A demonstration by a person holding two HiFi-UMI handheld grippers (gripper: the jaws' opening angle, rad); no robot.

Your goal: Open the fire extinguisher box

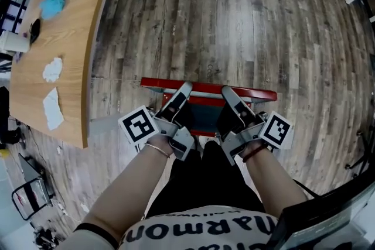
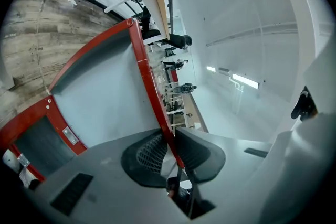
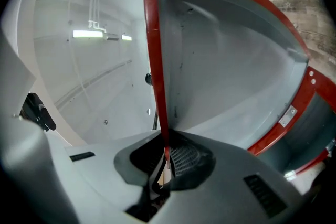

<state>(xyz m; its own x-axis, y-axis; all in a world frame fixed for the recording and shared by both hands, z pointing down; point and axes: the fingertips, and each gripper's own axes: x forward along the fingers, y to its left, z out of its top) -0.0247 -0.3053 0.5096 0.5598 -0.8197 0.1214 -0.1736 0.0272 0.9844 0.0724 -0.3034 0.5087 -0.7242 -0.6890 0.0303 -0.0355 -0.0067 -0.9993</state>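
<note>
Jaws of left gripper (image 1: 186,88) and right gripper (image 1: 227,91) pinching red lid edge (image 1: 205,84). Raised off fire extinguisher box (image 3: 307,105), partly open. Remaining, likely: swing fully back, release.

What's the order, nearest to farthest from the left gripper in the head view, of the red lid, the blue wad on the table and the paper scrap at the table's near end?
1. red lid: clamped in the left gripper, straight ahead.
2. paper scrap: off to the left, at the wooden table's near end.
3. blue wad: also left, farther up the table.
</note>
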